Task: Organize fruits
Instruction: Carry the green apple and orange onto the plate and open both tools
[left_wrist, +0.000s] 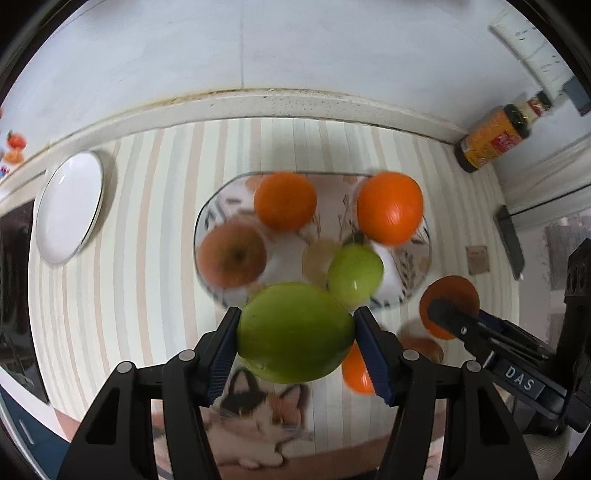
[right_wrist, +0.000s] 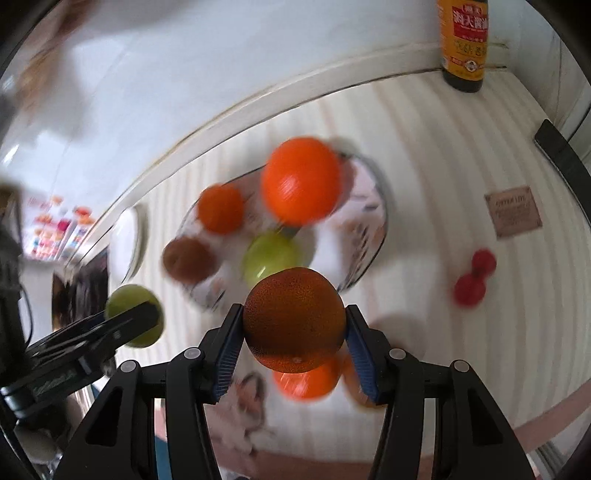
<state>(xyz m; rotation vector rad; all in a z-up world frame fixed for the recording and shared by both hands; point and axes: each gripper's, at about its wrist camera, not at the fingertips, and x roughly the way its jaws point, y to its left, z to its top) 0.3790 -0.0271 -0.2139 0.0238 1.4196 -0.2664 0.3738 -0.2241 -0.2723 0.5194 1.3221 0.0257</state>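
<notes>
White plate (left_wrist: 68, 206): bare, far left of and beyond my left tongs; I read it as a second sorting station, not yet used.

Red apple (left_wrist: 232, 255): on the left end of the patterned tray (left_wrist: 421, 266), just beyond my left tongs; it lies with other fruit, so I judge the tray to be the gathering place.

Left tongs (left_wrist: 295, 339): clamped on a green apple (left_wrist: 295, 332), one pad against each flank. I hold it across its widest part so that it cannot roll out, and clear of the striped bench (left_wrist: 147, 229) so that it passes over the tray rim.

Tray contents: two oranges (left_wrist: 285, 201) at the far side, a smaller green apple (left_wrist: 354, 275) at the near rim, just beyond my held apple. Spaces remain between them.

Loose orange (left_wrist: 356, 369): on the bench directly beneath both tongs, partly hidden by the right finger of my left tongs; still to be collected, in my judgement.

Right tongs (right_wrist: 294, 334): clamped on a dark orange (right_wrist: 294, 319), pads on opposite sides, held above the bench just short of the tray; the same mid-body grip, for the same reason.

Red fruits (right_wrist: 474, 278): two small ones touching, on the bench right of my right tongs, well apart from the tray; too blurred to name.

Sauce bottle (right_wrist: 463, 44): upright at the wall, far beyond my right tongs; no part of the sorting.
</notes>
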